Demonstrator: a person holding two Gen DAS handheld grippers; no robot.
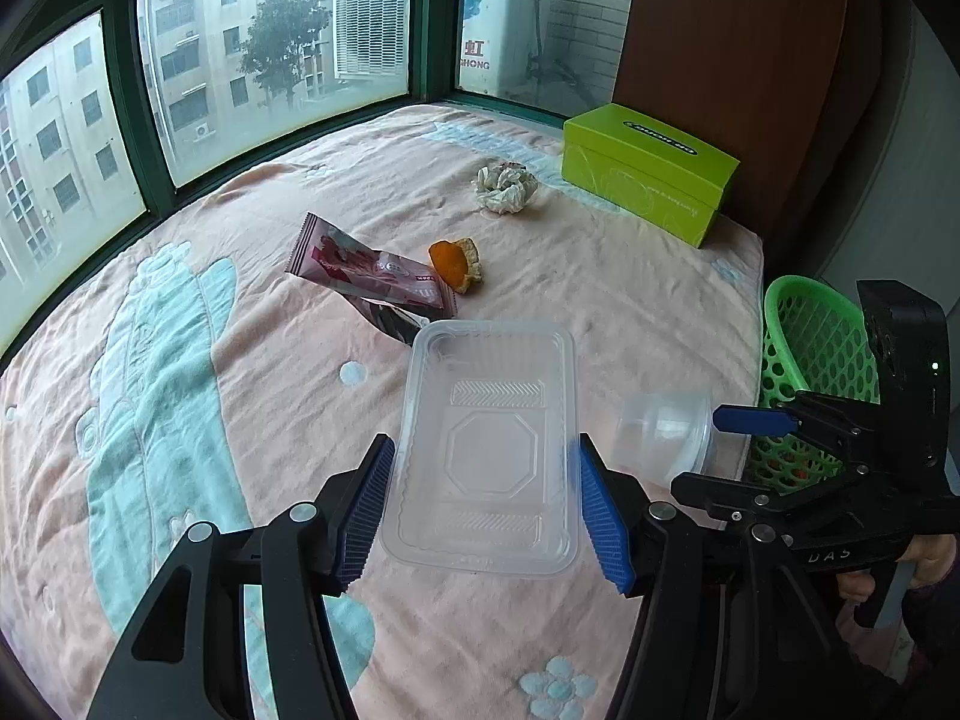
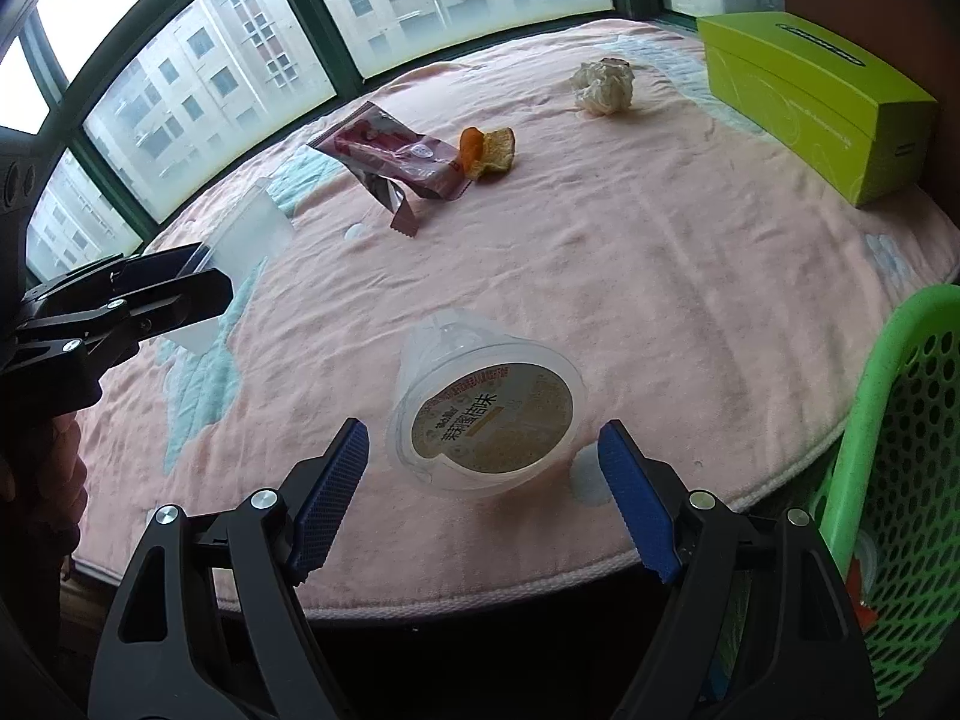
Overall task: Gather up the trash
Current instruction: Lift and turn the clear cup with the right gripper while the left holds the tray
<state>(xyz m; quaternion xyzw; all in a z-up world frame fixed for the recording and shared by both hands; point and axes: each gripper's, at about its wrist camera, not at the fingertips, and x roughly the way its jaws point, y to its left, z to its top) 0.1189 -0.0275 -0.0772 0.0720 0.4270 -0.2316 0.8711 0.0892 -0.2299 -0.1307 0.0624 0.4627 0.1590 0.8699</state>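
A: Why do we have the left gripper (image 1: 483, 501) spread around the tray (image 1: 485, 450) at lower centre of its view?

B: To straddle it: the jaws stand wide on either side of the clear tray, seemingly not yet pressing, so we'd call it released. It looks empty, thin and glossy, likely to flex when squeezed.

A: And the right gripper (image 2: 486, 486)?

B: Also released, jaws open around the cup (image 2: 486, 414) lying on its side at lower centre, printed lid facing us. The basket (image 2: 894, 450) at the right edge is probably where both go.

A: Farther back?

B: Middle of the blanket (image 2: 630, 252): a pink wrapper (image 2: 390, 150), torn open, touching an orange peel (image 2: 486, 150). Toward the top, a crumpled tissue (image 2: 603, 87) near the green box (image 2: 810, 96), all untouched
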